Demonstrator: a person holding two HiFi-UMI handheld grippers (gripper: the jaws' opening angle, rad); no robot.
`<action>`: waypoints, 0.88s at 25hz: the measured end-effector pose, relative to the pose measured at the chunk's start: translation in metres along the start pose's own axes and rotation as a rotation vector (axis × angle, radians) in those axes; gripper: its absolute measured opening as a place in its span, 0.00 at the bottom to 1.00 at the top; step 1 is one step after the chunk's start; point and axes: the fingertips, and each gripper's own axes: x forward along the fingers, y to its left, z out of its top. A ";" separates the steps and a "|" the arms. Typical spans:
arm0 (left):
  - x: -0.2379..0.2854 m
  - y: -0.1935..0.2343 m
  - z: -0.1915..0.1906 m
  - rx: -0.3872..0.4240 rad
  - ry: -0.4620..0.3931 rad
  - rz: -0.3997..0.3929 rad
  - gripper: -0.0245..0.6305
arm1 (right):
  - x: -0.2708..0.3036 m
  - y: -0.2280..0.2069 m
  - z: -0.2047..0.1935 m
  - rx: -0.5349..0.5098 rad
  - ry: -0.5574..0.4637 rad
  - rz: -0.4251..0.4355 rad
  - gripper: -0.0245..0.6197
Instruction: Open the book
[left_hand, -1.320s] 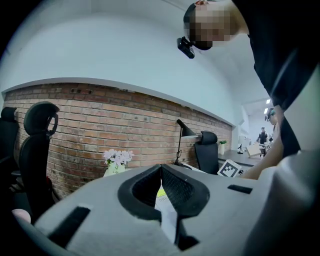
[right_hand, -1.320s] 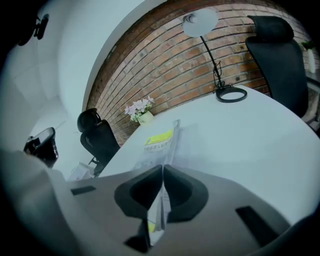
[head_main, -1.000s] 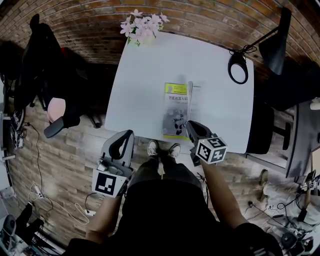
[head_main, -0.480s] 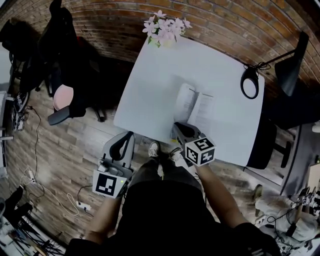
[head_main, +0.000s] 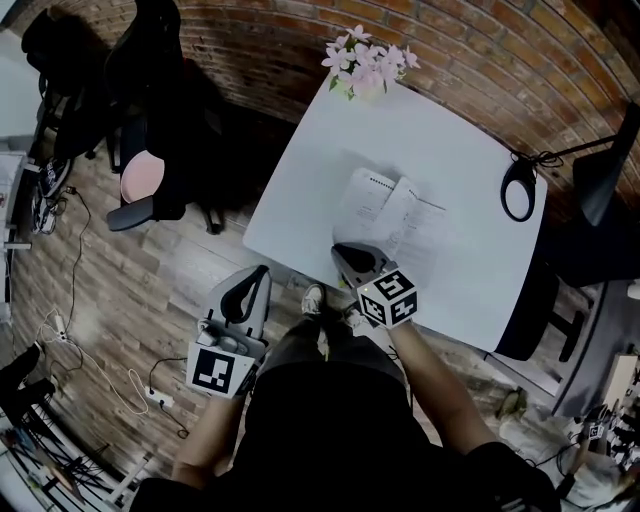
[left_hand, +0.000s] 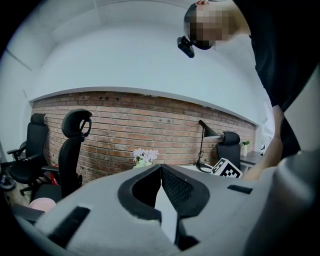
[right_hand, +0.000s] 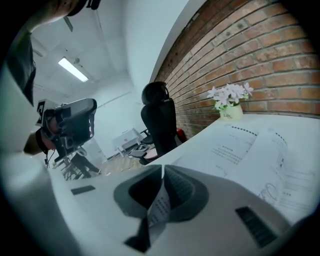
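vs a second back: no more closed yellow cover with one edge lifted, now an open book (head_main: 395, 218) lying spread, two white printed pages up. right hand-held gripper (head_main: 347, 256) swung over from the book's near right corner to its near left corner, jaws just easing open, tips almost together with a strip of printed page between them. left hand-held gripper (head_main: 256, 278) off the surface, over the wooden floor (head_main: 120, 290), jaws together, nothing in them. book roughly mid-way across the white surface (head_main: 440, 140), closer to the near edge. pink flowers (head_main: 368, 62) at the far edge by the brick wall (head_main: 480, 50). black ring lamp (head_main: 522, 188) right of the book, well apart from it. black office chairs (head_main: 150, 110) left of the surface.
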 end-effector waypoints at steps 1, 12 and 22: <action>-0.001 0.002 0.000 -0.001 0.001 0.008 0.07 | 0.005 0.004 0.001 -0.010 0.003 0.019 0.08; -0.020 0.024 -0.008 -0.016 0.011 0.086 0.07 | 0.067 0.023 0.003 -0.082 0.078 0.102 0.08; -0.023 0.037 -0.015 -0.046 0.015 0.093 0.07 | 0.100 0.015 -0.025 -0.072 0.222 0.015 0.09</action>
